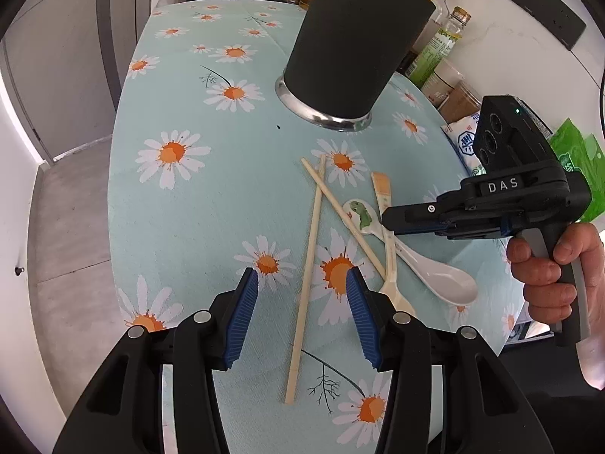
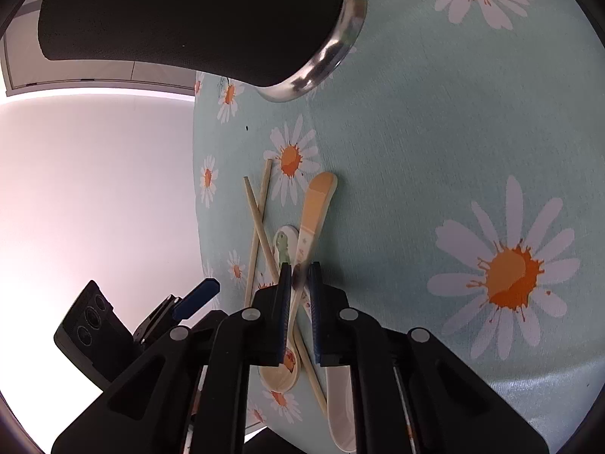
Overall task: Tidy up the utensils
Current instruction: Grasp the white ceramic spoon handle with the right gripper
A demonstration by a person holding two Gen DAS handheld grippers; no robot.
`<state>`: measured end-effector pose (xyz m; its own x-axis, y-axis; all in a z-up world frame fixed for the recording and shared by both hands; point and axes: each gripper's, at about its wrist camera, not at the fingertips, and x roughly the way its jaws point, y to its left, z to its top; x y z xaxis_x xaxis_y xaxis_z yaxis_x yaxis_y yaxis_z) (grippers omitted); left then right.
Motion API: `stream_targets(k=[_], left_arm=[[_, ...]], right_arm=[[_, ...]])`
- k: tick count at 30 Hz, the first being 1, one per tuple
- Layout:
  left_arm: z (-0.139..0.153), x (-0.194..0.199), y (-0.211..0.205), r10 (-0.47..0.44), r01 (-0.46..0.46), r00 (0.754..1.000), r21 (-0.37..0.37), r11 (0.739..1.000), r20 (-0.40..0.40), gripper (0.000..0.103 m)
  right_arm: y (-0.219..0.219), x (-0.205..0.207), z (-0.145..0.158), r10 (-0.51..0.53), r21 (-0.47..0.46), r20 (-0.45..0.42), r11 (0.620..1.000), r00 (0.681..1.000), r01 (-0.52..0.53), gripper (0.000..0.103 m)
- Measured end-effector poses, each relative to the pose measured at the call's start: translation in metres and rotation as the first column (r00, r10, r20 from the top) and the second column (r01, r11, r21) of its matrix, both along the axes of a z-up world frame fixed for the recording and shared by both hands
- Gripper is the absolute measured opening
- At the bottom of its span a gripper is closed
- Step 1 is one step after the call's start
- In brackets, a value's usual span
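Two wooden chopsticks point(image 1: 307, 265) lie crossed on the daisy tablecloth point(image 1: 181, 208), beside a white ceramic spoon with a green dinosaur point(image 1: 412, 253) and a cream spoon with an orange-tipped handle point(image 1: 389, 249). A black utensil holder with a chrome base point(image 1: 351, 45) stands behind them. My left gripper point(image 1: 302, 317) is open above the near end of one chopstick. My right gripper point(image 2: 300, 276) hovers over the spoons, its jaws narrowly apart around the cream spoon's handle point(image 2: 315, 208). Whether they grip it is unclear.
Oil and sauce bottles point(image 1: 438, 41) and packets point(image 1: 465, 140) line the wall at the table's right edge. A green bag point(image 1: 578, 162) sits behind the right gripper. The table's left edge drops to a grey floor point(image 1: 64, 227).
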<state>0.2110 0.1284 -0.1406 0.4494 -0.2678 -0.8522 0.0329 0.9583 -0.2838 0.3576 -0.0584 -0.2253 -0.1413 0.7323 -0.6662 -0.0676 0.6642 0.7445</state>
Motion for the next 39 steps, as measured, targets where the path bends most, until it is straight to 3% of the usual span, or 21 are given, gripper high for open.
stream_targets(k=[9, 26, 30, 37, 39], left_arm=[[-0.005, 0.004, -0.002, -0.032, 0.033, 0.999, 0.025, 0.999, -0.021, 0.047], [-0.009, 0.027, -0.020, -0.084, 0.100, 0.990, 0.148, 0.984, -0.111, 0.045], [-0.004, 0.034, -0.027, -0.084, 0.099, 0.989, 0.125, 0.987, -0.120, 0.045], [0.000, 0.046, -0.041, -0.069, 0.073, 0.987, 0.023, 0.997, -0.144, 0.045], [-0.002, 0.049, -0.043, -0.056, 0.055, 0.986, -0.011, 0.998, -0.160, 0.039]], right_arm=[[-0.005, -0.009, 0.005, -0.014, 0.022, 0.023, 1.000, 1.000, 0.014, 0.007], [-0.040, -0.014, 0.065, 0.056, 0.037, 0.173, 0.997, 0.983, -0.063, 0.005], [-0.051, -0.015, 0.077, 0.064, 0.052, 0.198, 0.996, 0.978, -0.076, 0.005], [-0.070, -0.017, 0.089, 0.080, 0.056, 0.229, 0.994, 0.970, -0.095, 0.005], [-0.077, -0.015, 0.093, 0.081, 0.059, 0.234, 0.994, 0.969, -0.097, 0.005]])
